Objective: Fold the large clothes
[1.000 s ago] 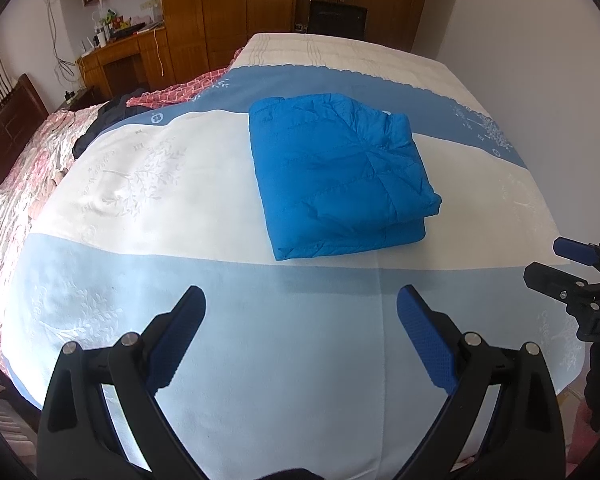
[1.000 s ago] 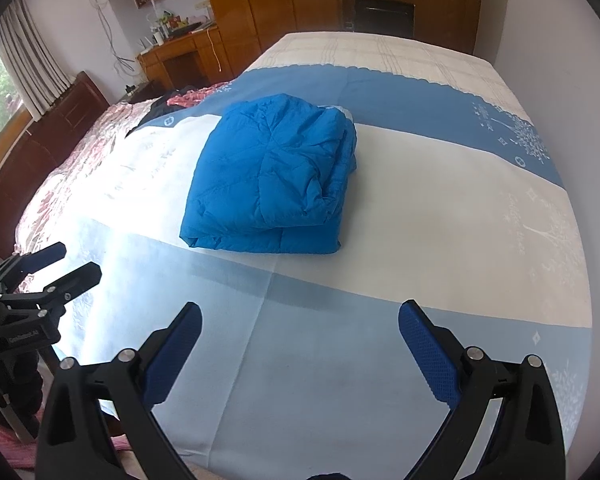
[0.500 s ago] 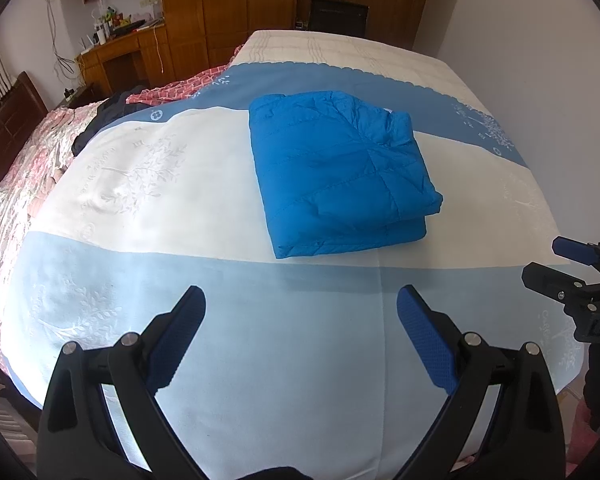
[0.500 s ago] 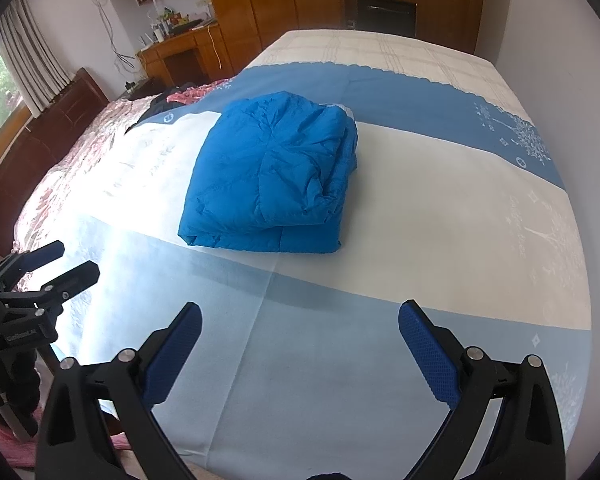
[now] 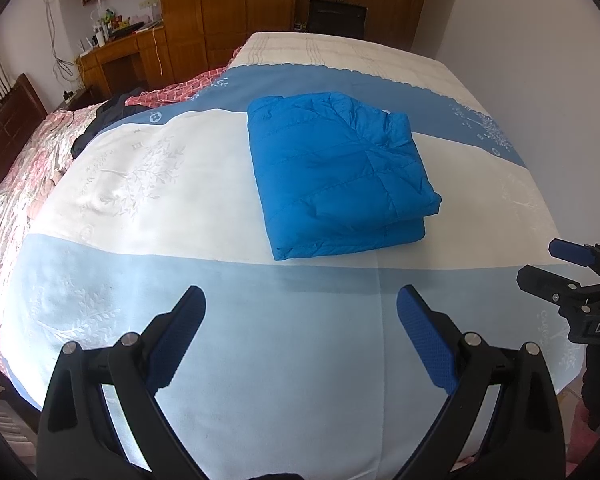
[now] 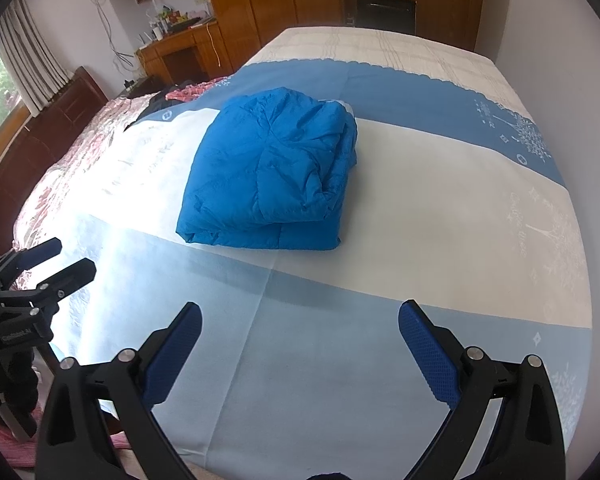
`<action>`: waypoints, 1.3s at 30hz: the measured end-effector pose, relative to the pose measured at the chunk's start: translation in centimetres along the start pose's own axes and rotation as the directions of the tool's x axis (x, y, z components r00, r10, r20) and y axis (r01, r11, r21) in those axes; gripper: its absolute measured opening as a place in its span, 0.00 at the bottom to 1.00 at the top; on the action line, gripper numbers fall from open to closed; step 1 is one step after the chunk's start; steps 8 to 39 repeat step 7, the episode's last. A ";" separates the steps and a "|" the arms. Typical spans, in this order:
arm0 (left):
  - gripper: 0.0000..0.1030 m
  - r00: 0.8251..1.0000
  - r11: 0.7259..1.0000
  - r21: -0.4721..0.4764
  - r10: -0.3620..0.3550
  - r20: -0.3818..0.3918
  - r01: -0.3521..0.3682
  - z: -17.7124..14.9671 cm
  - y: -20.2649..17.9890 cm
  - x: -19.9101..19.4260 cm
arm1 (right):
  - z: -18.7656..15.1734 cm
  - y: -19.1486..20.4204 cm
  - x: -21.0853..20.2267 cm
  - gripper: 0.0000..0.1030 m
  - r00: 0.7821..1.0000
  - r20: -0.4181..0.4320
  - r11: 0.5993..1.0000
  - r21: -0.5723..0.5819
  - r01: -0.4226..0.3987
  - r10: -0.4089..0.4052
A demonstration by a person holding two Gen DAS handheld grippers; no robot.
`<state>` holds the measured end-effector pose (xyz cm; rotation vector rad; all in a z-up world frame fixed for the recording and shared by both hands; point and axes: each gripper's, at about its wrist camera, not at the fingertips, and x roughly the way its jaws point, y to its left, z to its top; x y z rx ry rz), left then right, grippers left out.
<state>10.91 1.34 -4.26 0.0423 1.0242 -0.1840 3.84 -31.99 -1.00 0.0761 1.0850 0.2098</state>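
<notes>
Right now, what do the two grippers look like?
Both match: the left gripper and right gripper each have two black plastic arms with silver bolts, ending in blue dimpled pads. White lettering, partly cut off, marks each body.

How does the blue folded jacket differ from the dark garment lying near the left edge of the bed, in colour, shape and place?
The blue jacket is bright blue; the dark garment is near black. The jacket is folded into a neat rectangle, while the dark garment lies in a loose heap. The jacket rests mid-bed on the white band of the bedspread; the dark garment sits at its far left edge. Both lie untouched; both tools are open and empty.
</notes>
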 end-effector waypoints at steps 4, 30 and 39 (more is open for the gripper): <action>0.93 1.000 1.000 -0.002 0.001 -0.008 -0.001 0.0 -0.3 0.0 | 0.0 -0.1 0.1 0.96 1.000 0.000 1.000 0.002 -0.003 0.003; 0.93 1.000 1.000 -0.003 0.005 -0.007 -0.005 -0.1 -0.4 0.0 | 0.0 -0.1 0.1 0.96 1.000 0.000 1.000 0.001 -0.002 0.002; 0.93 1.000 1.000 -0.003 0.005 -0.007 -0.005 -0.1 -0.4 0.0 | 0.0 -0.1 0.1 0.96 1.000 0.000 1.000 0.001 -0.002 0.002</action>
